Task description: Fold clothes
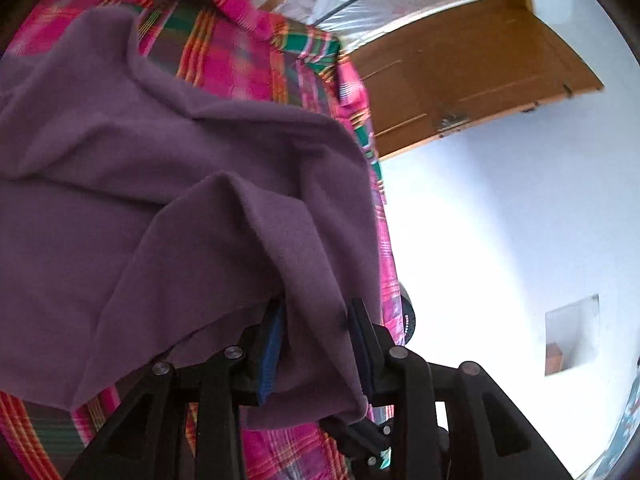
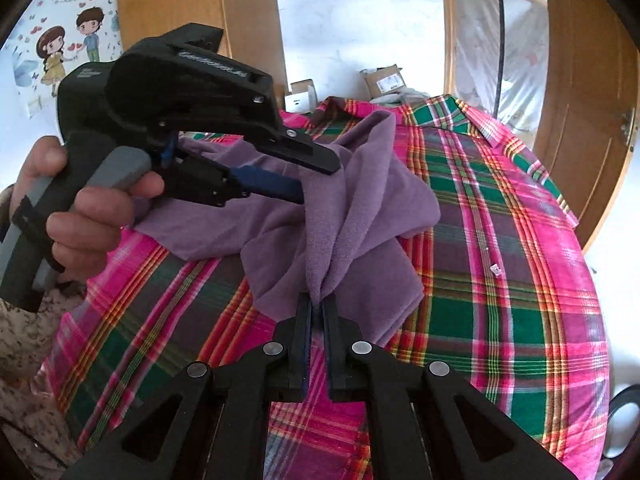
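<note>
Pink-green plaid bedcover (image 2: 500, 240) carries a soft purple fleece garment (image 2: 360, 208), pinched by the closed right gripper (image 2: 318, 304) near and the left gripper (image 2: 316, 168) far-left, jaws apart around a fold.

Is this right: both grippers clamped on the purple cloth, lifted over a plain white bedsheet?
Not quite. The sheet is pink, green and orange plaid, not plain white; the right wrist view shows it clearly. The rest holds: the left gripper and right gripper both have their jaws closed on the purple cloth.
</note>
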`<action>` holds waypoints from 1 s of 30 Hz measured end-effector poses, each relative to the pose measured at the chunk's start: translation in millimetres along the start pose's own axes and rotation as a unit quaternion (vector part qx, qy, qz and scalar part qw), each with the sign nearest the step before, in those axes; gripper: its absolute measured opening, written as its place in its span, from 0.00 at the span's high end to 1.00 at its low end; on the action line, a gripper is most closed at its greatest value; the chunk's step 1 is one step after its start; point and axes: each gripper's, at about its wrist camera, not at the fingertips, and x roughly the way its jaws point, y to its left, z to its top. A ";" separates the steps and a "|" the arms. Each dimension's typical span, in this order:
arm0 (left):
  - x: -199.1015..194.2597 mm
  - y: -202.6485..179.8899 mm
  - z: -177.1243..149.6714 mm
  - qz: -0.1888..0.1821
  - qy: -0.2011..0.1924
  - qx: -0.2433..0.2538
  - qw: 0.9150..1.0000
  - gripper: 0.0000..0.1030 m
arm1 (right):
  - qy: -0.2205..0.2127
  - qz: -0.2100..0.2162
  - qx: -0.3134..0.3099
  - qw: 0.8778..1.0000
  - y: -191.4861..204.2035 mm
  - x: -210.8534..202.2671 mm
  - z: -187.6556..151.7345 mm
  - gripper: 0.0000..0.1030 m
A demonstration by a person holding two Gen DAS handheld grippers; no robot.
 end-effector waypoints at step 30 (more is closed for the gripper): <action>-27.7 -3.1 -16.3 0.039 -0.083 0.055 0.994 0.98 | -0.035 0.112 0.179 0.977 -80.1 22.9 60.1 0.97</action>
